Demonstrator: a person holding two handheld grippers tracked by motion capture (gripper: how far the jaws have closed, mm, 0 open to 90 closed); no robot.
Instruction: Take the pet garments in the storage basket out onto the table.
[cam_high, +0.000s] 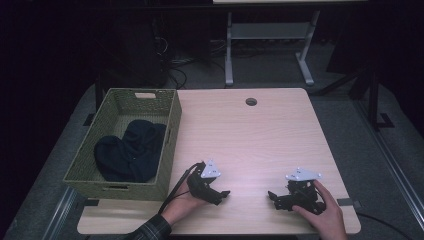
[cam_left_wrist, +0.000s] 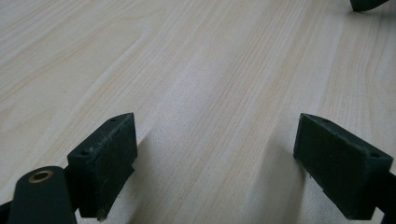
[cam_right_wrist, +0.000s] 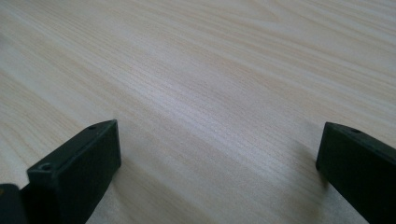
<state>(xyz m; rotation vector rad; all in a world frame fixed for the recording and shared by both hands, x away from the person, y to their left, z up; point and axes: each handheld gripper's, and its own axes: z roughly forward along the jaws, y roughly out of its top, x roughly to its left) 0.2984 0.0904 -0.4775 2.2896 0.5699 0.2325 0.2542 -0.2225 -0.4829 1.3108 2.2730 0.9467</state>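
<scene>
On the near half of the table (cam_high: 260, 130), both grippers are rested on the bare wood, well apart from each other. Left gripper (cam_high: 223, 194) is held by the left hand (cam_high: 186, 200) just right of the basket's near corner, jaws pointed toward the right gripper. Right gripper (cam_high: 272, 196) is held by the right hand (cam_high: 322, 209) near the front-right edge, jaws pointed toward the left gripper. Per the left gripper view, left gripper (cam_left_wrist: 215, 163) jaws are spread wide w/ nothing between them, only wood grain; same is seen for the right gripper (cam_right_wrist: 219, 172) in the right gripper view: wide open, nothing gripped. A woven green basket (cam_high: 169, 145) is set at the table's left edge, partly overhanging it. Dark cloth (cam_high: 130, 150) is bunched inside the basket, against its floor, approx. centre; type of item cannot be told. Cloth is untouched by either gripper and lies well apart from the right one.
</scene>
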